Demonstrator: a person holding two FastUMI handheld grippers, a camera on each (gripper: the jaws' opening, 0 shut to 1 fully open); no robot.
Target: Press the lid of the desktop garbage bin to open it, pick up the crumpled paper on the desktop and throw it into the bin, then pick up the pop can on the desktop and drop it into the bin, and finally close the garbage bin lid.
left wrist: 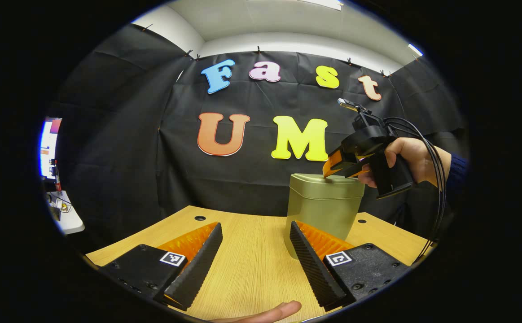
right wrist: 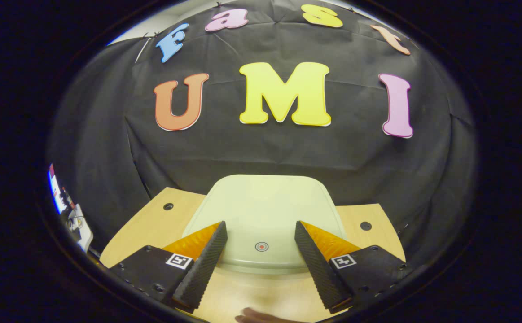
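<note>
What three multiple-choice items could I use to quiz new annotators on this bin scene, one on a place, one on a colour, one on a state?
1. Where is the right gripper?
A. Over the bin's lid
B. Flat on the desk
C. Behind the bin

2. What colour is the garbage bin?
A. Red
B. Pale green
C. Blue

3. What state is the bin lid in?
A. Standing open
B. Taken off
C. Closed

Answers:
1. A, the left gripper view shows it at the bin's top edge, held by a hand.
2. B, body and lid look pale green in both views.
3. C, the lid lies flat over the bin, its round press mark showing.
</note>
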